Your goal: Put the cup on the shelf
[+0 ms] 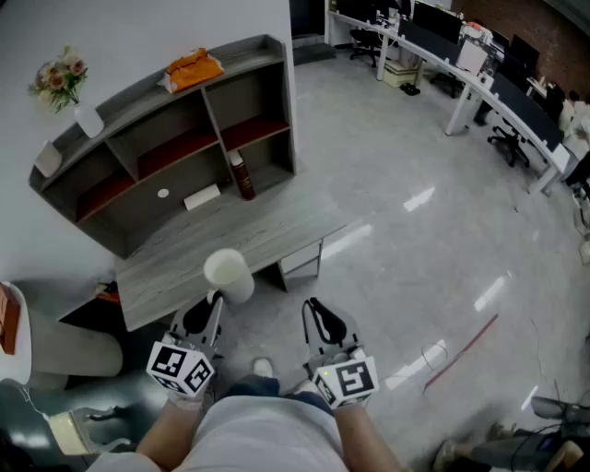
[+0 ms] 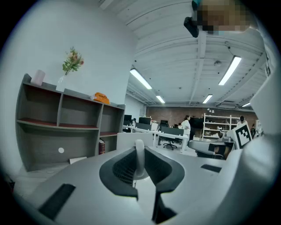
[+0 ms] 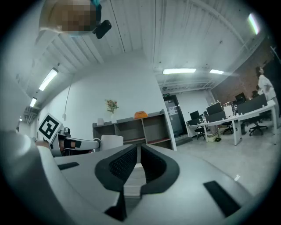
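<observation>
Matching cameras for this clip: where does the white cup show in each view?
Head view: cup left of centre, at the left gripper's tips.
Left gripper view: dead centre, a thin white part clamped between the jaws.
Right gripper view: left of centre, just above the jaws.
Shared landmark: grey shelf unit with flowers on top.

A white wall (image 1: 111, 28) is rising behind the grey bench (image 1: 180, 267). The glossy grey floor (image 1: 396, 157) is reflecting the lamps. Long white desks (image 1: 466, 78) with monitors and black chairs (image 1: 505, 143) are filling the far side. Strip lights (image 2: 141, 79) are glowing on the white ceiling (image 2: 175, 48), and a brick wall (image 2: 175, 110) is closing the room.
</observation>
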Tool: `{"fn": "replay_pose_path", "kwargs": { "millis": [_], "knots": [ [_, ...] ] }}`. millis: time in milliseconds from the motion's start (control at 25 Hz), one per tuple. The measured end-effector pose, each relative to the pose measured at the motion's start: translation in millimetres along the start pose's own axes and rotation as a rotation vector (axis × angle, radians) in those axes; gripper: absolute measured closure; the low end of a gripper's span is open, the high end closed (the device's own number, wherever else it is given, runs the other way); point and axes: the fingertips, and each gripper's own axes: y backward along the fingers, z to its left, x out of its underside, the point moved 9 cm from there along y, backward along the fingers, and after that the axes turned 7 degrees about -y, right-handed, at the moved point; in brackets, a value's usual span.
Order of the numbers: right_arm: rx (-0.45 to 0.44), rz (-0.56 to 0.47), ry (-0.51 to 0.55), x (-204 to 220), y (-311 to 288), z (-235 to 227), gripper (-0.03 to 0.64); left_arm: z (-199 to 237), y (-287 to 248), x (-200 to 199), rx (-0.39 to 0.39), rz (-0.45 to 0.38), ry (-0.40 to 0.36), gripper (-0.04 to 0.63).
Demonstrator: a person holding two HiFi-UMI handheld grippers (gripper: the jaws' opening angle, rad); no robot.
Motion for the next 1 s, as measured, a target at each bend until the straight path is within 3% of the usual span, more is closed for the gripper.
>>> {"fn": "replay_pose_path", "kwargs": {
  "millis": [440,800,1000],
  "knots": [
    [0.039,0.02,0.042,9,-58,34,0.577,66,-9,4,0.07,-0.027,0.027,0.546],
    [0.148,-0.008,0.03,28,-115,64,0.576,147,-12,19,0.146,-0.043,0.031,0.548],
    [0.179,-0.005,0.028,33,-137,64,0.575,169,-23,23,0.16,-0.039,0.023,0.549]
  ]
}}
